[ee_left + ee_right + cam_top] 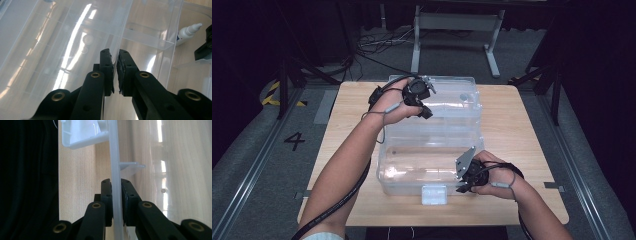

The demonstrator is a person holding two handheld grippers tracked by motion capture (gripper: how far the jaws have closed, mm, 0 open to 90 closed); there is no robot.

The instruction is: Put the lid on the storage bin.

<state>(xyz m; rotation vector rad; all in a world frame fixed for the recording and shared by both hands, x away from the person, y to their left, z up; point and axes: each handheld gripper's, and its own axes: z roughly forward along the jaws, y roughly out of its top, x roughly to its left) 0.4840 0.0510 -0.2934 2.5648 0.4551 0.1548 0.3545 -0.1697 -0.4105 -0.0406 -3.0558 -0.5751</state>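
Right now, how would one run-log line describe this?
left gripper: shut on lid edge | right gripper: shut on box rim | clear box: on table

Your clear plastic storage box sits mid-table, long and shallow, latch tab on near wall facing you. Its transparent lid stands raised at far side, inner tray with dividers visible through it. You have thin edge of that far part nipped at left, and box's near right rim nipped at right. Small white bottle lies inside box, on its side.
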